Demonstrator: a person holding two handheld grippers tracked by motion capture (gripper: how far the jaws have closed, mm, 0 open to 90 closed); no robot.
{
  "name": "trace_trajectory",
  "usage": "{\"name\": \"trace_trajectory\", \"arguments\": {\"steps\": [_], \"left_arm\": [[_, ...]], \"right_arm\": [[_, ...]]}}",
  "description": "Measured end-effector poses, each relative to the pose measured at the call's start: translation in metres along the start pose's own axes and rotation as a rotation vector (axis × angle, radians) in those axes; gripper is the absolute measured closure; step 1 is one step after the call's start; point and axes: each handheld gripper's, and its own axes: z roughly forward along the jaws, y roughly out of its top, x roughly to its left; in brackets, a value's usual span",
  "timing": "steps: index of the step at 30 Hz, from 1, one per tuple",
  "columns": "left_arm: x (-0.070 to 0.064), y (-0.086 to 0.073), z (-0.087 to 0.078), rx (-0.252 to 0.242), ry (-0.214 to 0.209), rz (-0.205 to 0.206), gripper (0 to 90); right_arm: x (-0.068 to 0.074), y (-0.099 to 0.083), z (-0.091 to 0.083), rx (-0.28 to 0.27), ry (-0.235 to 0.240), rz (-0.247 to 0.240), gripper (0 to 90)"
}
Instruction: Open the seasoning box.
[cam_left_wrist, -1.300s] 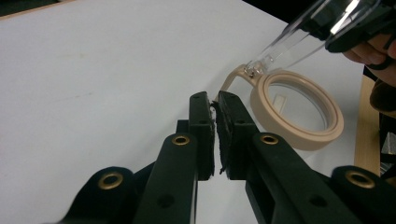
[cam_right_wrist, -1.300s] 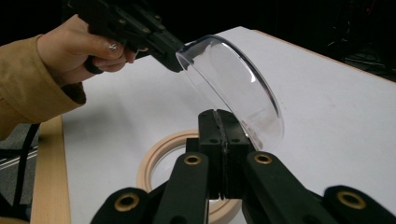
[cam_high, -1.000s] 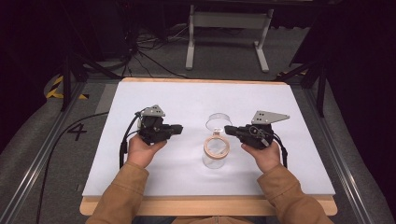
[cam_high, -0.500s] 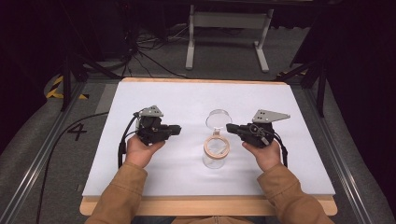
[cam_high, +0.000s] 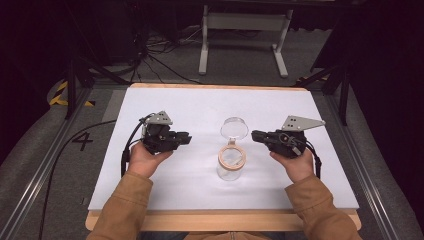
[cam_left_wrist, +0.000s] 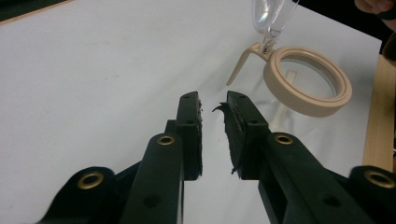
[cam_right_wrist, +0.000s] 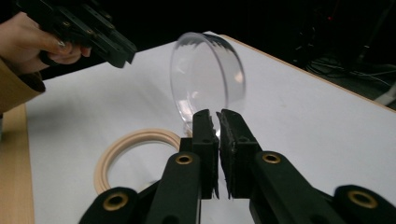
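Left tool (cam_high: 186, 138), held level above the surface (cam_high: 200, 105), points toward the jar from its left; in the left gripper view its jaws stand a little apart with nothing between them, and one pad (cam_left_wrist: 229, 122) looks torn and frayed at the edge. Right tool (cam_high: 256, 135) points at the jar from the opposite side; in the right gripper view its jaws are pressed nearly together, empty, aimed at the hinge below the raised lid.

Glass jar (cam_high: 230, 169) stands upright near the middle of the surface, between the two tools and touching neither. Its tan rim ring (cam_high: 233, 156) is exposed; the clear lid (cam_high: 234, 128) is swung up and back on a hinge at the far side of the ring. A tan latch arm (cam_left_wrist: 240, 63) juts from the ring beside the hinge.

Probable hazards:
- the jar is light-looking, tall and free-standing, so a sideways push on the lid from either tool could tip or slide it unless the other tool steadies the body;
- clear, smooth glass offers little grip, and the frayed pad may slip on it;
- the right tool, almost closed, would have to spread before taking the lid edge, otherwise it merely knocks the lid;
- the lid may drop shut hard if released high.
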Motion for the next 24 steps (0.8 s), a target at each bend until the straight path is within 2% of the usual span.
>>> {"name": "trace_trajectory", "arguments": {"steps": [2,6,13,15,20,24], "left_arm": [[0.003,-0.001,-0.002,0.004,0.014,0.005,74.7],[0.008,-0.003,-0.006,0.005,0.046,-0.010,73.9],[0.018,-0.007,-0.009,0.016,0.082,-0.031,70.6],[0.020,-0.009,-0.008,0.021,0.093,-0.045,69.7],[0.033,-0.017,-0.003,0.052,0.118,-0.069,68.5],[0.040,-0.022,0.001,0.071,0.136,-0.108,67.1]], "right_arm": [[-0.005,-0.001,-0.006,0.008,-0.022,0.001,83.1],[-0.016,-0.005,-0.017,0.020,-0.069,0.009,80.5],[-0.040,-0.016,-0.034,0.052,-0.118,0.058,72.5],[-0.048,-0.021,-0.039,0.068,-0.152,0.073,71.9],[-0.063,-0.032,-0.043,0.116,-0.192,0.107,69.4],[-0.073,-0.042,-0.042,0.149,-0.210,0.128,66.2]]}}
